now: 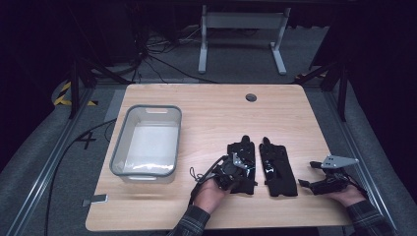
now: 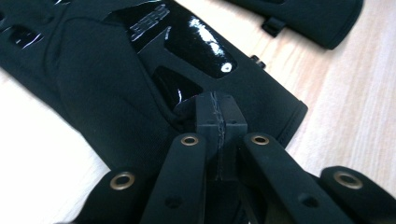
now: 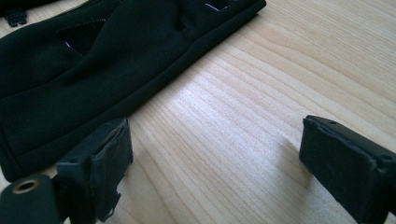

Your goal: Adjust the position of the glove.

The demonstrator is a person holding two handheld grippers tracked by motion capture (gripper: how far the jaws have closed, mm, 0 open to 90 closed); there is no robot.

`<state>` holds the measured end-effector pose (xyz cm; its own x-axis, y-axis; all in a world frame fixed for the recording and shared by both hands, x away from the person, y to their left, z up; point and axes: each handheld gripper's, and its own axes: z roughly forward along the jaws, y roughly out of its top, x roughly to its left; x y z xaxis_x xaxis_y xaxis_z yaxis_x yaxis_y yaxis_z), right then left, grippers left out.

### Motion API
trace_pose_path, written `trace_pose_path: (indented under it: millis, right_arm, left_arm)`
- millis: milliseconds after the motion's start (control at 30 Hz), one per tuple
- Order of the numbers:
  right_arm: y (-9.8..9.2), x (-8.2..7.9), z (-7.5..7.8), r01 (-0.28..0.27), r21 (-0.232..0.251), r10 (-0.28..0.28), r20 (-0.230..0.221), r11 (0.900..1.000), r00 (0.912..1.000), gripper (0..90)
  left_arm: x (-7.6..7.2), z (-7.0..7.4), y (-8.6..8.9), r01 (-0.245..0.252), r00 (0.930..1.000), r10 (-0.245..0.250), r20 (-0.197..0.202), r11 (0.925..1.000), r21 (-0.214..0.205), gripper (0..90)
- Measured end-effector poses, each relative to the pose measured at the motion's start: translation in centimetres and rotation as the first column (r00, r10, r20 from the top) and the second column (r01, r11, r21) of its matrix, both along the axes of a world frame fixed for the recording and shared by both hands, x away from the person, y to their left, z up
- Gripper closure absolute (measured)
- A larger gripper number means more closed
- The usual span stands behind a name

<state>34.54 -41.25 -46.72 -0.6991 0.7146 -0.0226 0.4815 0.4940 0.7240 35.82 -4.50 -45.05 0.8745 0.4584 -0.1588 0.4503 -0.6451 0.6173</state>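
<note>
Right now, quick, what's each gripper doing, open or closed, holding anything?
Left gripper: closed, pinching the fabric of the left black glove.
Right gripper: open, holding nothing, resting over the table beside the right black glove.

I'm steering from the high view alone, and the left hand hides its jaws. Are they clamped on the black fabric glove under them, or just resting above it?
Observer: The left gripper has its jaws pressed together, with a fold of the left black glove pinched at their tips near the cuff.
Operator: And the right one, is it open?
Observer: Yes. The right gripper has its jaws wide apart over bare light wooden tabletop, nothing between them.
Operator: How close is it to the other glove?
Observer: The second black glove lies just beyond one jaw, its cuff edge beside that pad; I cannot tell whether they touch.
</note>
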Motion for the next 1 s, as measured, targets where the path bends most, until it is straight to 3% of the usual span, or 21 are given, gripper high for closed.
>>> trace_pose_path:
  millis: [300, 600, 767, 1000]
  right_arm:
    - [0.0, 0.0, 0.0, 0.0, 0.0, 0.0, 0.0, 1.0, 1.0, 10.1]
    - [0.0, 0.0, 0.0, 0.0, 0.0, 0.0, 0.0, 1.0, 1.0, 10.1]
    - [0.0, 0.0, 0.0, 0.001, 0.0, -0.001, 0.0, 1.0, 1.0, 10.3]
    - [-0.1, 0.1, 0.6, -0.013, 0.02, 0.014, -0.02, 0.9997, 0.9997, 29.2]
  left_arm:
    - [-0.2, 0.0, -0.4, 0.019, 0.9998, -0.02, -0.011, 0.9997, -0.014, 89.8]
    - [0.1, 1.2, 1.2, -0.028, 0.9994, 0.029, 0.017, 0.9982, -0.053, 87.6]
    - [0.8, 1.5, 2.6, -0.094, 0.9947, 0.096, 0.038, 0.994, -0.056, 78.7]
    - [1.9, 1.1, 3.9, -0.171, 0.9838, 0.174, 0.043, 0.9835, -0.058, 53.1]
